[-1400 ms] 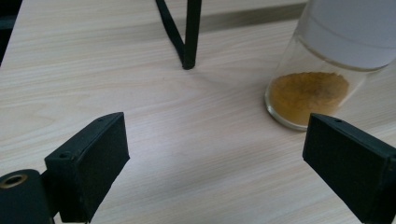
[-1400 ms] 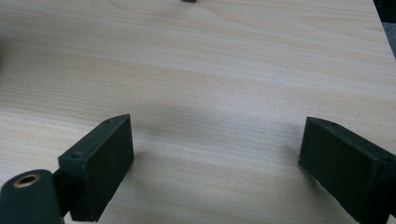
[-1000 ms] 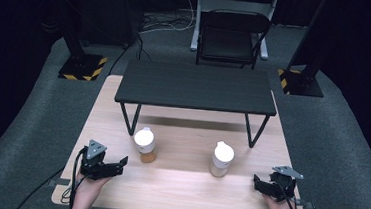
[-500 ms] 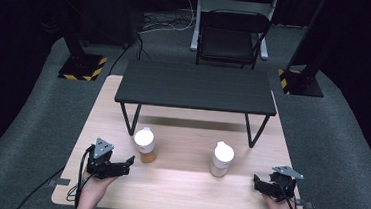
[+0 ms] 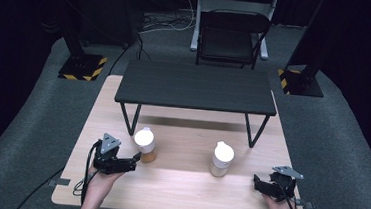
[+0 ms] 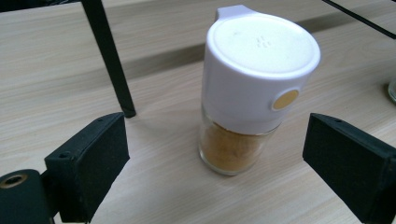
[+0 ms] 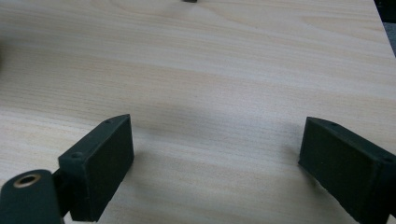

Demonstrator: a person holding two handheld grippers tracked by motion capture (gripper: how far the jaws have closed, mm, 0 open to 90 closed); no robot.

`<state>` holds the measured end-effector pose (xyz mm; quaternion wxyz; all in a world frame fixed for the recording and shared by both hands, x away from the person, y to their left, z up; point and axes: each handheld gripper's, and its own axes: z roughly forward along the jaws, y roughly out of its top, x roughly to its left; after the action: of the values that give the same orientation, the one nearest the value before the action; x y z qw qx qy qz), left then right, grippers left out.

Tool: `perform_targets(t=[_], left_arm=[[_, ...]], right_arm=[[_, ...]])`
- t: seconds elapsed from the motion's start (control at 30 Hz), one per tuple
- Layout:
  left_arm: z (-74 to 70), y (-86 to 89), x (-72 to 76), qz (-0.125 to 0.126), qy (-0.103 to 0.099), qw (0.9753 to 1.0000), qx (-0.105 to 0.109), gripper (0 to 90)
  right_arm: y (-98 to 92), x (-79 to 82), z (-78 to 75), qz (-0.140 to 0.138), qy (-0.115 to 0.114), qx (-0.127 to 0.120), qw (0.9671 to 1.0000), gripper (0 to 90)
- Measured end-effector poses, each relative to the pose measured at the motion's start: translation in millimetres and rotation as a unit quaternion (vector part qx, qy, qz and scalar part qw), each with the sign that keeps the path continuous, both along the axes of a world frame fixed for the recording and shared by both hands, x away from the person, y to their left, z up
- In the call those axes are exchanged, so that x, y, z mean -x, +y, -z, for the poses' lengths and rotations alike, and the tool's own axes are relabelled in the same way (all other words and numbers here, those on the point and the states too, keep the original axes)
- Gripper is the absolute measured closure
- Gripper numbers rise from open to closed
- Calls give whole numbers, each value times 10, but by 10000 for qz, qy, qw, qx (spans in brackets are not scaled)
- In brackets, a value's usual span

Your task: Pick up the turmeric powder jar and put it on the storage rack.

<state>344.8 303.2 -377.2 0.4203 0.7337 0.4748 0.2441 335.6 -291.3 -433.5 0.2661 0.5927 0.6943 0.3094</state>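
The left hand-held gripper (image 6: 217, 154) gapes wide, released, just short of the spice jar (image 6: 254, 88) near the desk's (image 5: 177, 184) front-left; the right hand-held gripper (image 7: 217, 158) also gapes, released, at the front-right corner.

shelf leg (image 6: 108, 56): top cut off | jar (image 6: 391, 91): mostly cut off

Between my left gripper's (image 6: 215, 154) matt black pads stood the spice jar (image 6: 252, 93): clear glossy glass below, smooth white plastic cap above. Under both grippers I saw the table (image 7: 224, 70), pale wood, satin-smooth grain. My right gripper (image 7: 215, 163) looked equally matt.
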Motion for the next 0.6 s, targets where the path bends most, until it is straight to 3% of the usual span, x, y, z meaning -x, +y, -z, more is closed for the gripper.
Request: perform_targets(t=[0.3, 0.6], left_arm=[[22, -102, -96, 62, 22, 10000, 75, 63], [90, -198, -185, -28, 25, 9999, 108, 67]], right_arm=[[-1, -1, 1, -11, -3, 0, 10000, 84], [-1, -2, 1, -13, -4, 1, 10000, 84]])
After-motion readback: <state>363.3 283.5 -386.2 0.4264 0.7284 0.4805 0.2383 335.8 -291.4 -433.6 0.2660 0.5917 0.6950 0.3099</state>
